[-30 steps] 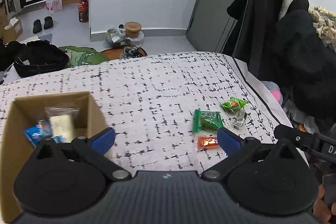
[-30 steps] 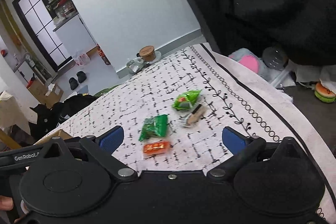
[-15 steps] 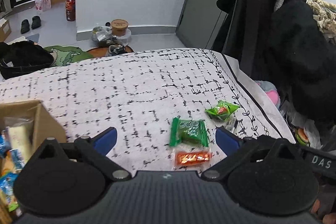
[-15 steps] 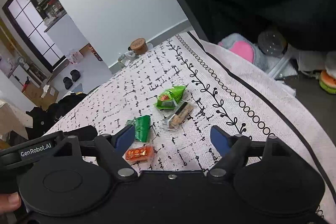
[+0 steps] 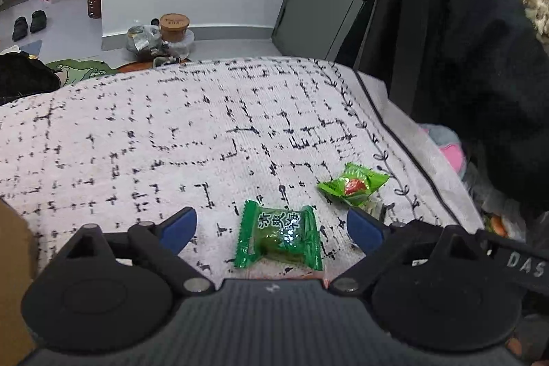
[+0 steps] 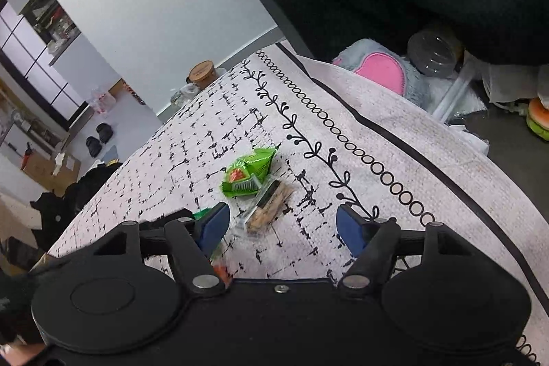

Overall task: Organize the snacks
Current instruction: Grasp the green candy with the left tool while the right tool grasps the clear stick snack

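Green crinkled film wraps the candy (image 5: pixel 279 235) lying flat on the patterned cloth (image 5: pixel 171 132), centred between the spread blue fingertips of my left gripper (image 5: pixel 271 227), which hovers wide open and empty just above it. I judge the packet very light, soft and a little slippery, so I would pinch across its puffed middle rather than the thin serrated ends. A lighter green triangular snack (image 6: pixel 248 172) and a clear-wrapped biscuit stick (image 6: pixel 269 204) touching it lie ahead of my right gripper (image 6: pixel 283 225), also wide open and holding nothing; the stick looks brittle and wants a gentle grip on its long sides. An orange sliver of another packet (image 6: pixel 221 271) shows by the right gripper's left finger. Compared with a second ago, the cardboard box (image 5: pixel 13 263) has slid almost out of the left view, and both grippers have moved in close over the snacks.
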`<state>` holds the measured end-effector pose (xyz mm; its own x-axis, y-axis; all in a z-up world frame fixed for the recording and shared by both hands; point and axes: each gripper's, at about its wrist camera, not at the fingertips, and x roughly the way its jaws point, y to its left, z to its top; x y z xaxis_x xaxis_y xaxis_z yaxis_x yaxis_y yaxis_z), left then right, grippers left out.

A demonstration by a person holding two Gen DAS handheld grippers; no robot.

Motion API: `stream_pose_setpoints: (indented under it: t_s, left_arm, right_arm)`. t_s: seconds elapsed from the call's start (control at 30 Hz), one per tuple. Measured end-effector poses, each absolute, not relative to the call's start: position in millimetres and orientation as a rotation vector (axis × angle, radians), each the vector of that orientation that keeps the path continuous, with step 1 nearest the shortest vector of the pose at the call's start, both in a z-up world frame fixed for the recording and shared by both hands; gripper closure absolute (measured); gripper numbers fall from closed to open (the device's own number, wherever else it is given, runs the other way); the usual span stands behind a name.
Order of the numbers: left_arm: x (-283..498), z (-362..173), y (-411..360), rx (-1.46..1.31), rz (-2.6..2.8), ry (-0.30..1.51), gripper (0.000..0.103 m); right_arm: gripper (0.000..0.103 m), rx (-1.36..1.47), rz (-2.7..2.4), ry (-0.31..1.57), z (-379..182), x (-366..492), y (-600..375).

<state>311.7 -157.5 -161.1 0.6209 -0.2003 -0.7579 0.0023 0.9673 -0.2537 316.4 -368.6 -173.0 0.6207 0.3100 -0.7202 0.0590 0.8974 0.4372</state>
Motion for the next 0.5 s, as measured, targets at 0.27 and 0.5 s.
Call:
stream_pose_setpoints:
  t_s: [0.27, 0.5]
  left_arm:
    - [320.1, -185.7, -163.9, -0.244, -0.075, 0.942, 0.043]
    - [314.8, -180.5, -144.8, -0.283, -0.006, 0.928, 0.065]
  right_arm:
    - [0.034, 0.466, 0.162, 0.922, -182.6, 328.6, -361.6]
    - [0.034, 0.452, 0.158, 0.923, -192.2, 336.4, -347.5]
